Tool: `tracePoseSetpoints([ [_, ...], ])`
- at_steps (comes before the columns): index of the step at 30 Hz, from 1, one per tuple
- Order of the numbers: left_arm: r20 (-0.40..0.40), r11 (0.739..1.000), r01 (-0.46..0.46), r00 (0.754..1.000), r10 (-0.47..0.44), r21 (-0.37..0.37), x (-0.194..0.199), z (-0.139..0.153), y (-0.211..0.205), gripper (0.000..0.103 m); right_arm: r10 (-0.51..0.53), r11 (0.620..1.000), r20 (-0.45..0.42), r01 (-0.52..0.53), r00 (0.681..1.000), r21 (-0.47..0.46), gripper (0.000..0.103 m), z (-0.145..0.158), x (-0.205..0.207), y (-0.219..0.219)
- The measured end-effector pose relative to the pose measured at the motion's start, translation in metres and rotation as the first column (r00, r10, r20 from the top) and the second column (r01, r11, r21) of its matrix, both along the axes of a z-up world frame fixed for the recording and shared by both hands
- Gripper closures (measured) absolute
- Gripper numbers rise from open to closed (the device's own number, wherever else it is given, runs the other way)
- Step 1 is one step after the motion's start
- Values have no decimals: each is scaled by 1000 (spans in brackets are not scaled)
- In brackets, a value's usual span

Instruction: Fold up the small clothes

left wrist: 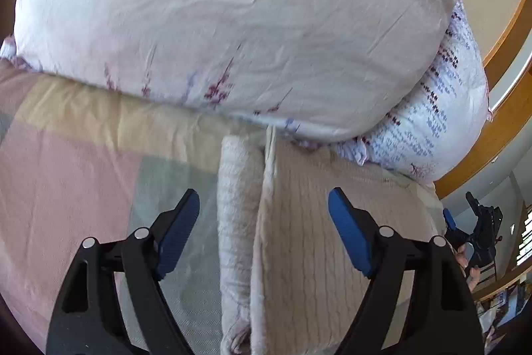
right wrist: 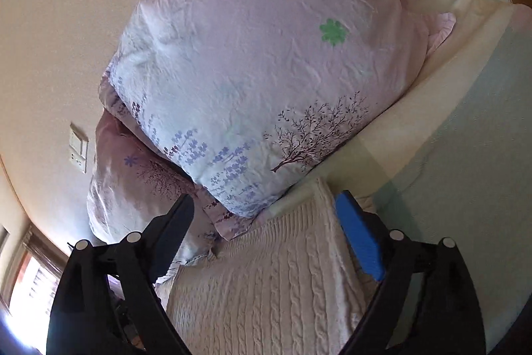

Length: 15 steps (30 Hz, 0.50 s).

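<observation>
A cream cable-knit sweater (left wrist: 299, 238) lies on the bed, its top edge near the pillows. One sleeve (left wrist: 234, 215) lies along its left side as a narrow strip. My left gripper (left wrist: 264, 208) is open just above the sleeve and the sweater's left edge, holding nothing. The right gripper (left wrist: 472, 232) shows small at that view's right edge, past the sweater. In the right wrist view the sweater (right wrist: 266, 285) fills the space between the fingers of my right gripper (right wrist: 266, 212), which is open over its upper part and empty.
Two floral pillows (left wrist: 232, 22) are stacked at the head of the bed, right behind the sweater; they also show in the right wrist view (right wrist: 266, 55). The bed cover (left wrist: 66, 172) has pink, yellow and grey-green blocks. A wooden headboard (left wrist: 505, 108) and a wall (right wrist: 50, 39) lie beyond.
</observation>
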State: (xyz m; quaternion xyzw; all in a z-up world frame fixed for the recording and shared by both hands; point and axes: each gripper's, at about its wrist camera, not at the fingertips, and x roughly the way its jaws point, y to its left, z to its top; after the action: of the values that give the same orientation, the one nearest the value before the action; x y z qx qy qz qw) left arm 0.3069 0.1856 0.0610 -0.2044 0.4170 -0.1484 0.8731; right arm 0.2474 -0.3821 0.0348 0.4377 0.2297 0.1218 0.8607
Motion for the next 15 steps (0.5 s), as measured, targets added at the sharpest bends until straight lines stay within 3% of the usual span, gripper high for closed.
tracePoseSetpoints([
  [5, -103, 995, 36, 994, -46, -95, 0, -36, -1, 32, 25, 993, -86, -15, 996, 114, 14, -30, 15, -9],
  [7, -73, 995, 34, 997, -41, -97, 0, -39, -7, 33, 29, 995, -88, -20, 996, 96, 14, -30, 15, -8],
  [8, -64, 994, 28, 997, -35, -107, 1, -39, -10, 46, 34, 996, -82, -27, 996, 82, 14, -28, 14, -7],
  [10, -109, 979, 20, 993, -43, -205, 6, -51, -11, 74, 48, 996, -70, -43, 996, 72, 14, -26, 14, -3],
  [12, -128, 962, -15, 992, -21, -273, 5, -56, -10, 78, 66, 995, -71, -60, 995, 78, 14, -25, 14, -1],
  [15, -99, 938, -14, 995, -22, -347, -3, -34, -18, 82, 77, 993, -70, -69, 995, 98, 14, -24, 13, -3],
])
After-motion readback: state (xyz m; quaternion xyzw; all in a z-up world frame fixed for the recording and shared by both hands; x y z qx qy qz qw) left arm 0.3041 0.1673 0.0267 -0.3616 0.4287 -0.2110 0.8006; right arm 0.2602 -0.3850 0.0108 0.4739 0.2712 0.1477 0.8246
